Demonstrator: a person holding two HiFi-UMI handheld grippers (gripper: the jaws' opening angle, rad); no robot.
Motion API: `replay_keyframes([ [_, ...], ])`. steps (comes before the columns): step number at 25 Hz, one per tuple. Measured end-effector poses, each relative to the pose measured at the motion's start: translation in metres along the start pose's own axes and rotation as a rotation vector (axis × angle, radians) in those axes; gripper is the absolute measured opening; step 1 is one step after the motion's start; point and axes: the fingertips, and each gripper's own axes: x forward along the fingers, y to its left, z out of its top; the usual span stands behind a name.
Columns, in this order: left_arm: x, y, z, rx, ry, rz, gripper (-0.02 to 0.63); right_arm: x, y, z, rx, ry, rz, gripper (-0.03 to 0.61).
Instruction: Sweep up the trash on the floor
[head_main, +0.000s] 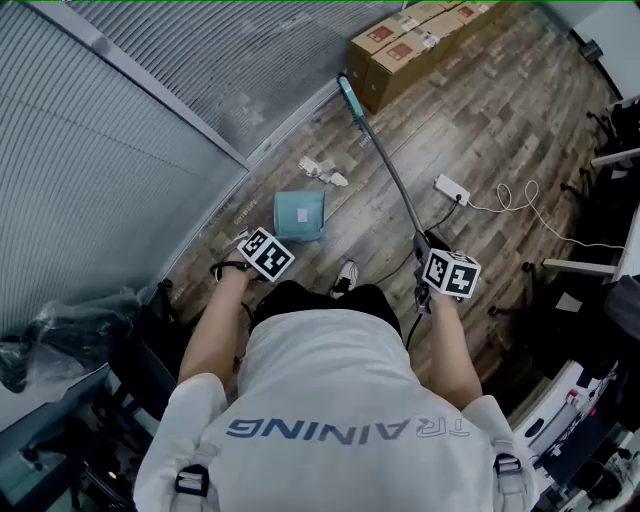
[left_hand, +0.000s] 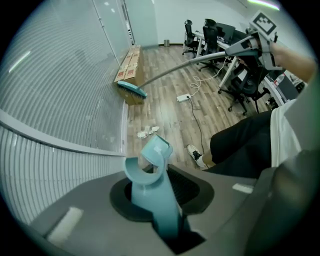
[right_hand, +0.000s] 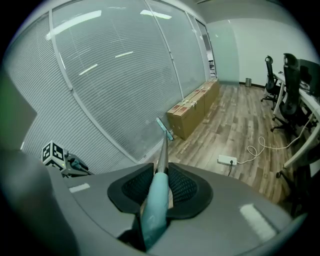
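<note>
Crumpled white paper trash (head_main: 322, 170) lies on the wood floor by the glass wall, also seen from the left gripper view as trash (left_hand: 147, 132). A teal dustpan (head_main: 299, 215) hangs just short of it, its handle (left_hand: 159, 200) clamped in my left gripper (head_main: 258, 262). My right gripper (head_main: 440, 282) is shut on the teal grip (right_hand: 154, 205) of a long broom. The broom head (head_main: 349, 98) is raised beyond the trash, near the cardboard boxes; broom head (left_hand: 132, 89) and broom head (right_hand: 164, 129) show in both gripper views.
Cardboard boxes (head_main: 410, 45) line the wall at the far end. A white power strip (head_main: 452, 188) with a looping cable (head_main: 520, 205) lies on the floor to the right. Office chairs and desks (left_hand: 225, 45) stand on the right. The person's shoe (head_main: 345, 277) is behind the dustpan.
</note>
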Motion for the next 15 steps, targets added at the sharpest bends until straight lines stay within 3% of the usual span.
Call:
replay_keyframes([
  [8, 0.013, 0.037, 0.035, 0.077, 0.021, 0.008, 0.092, 0.044, -0.014, 0.019, 0.043, 0.048, 0.002, 0.109],
  [15, 0.052, 0.084, 0.049, 0.192, 0.006, -0.067, 0.092, 0.083, 0.021, 0.041, 0.049, 0.071, -0.076, 0.109],
])
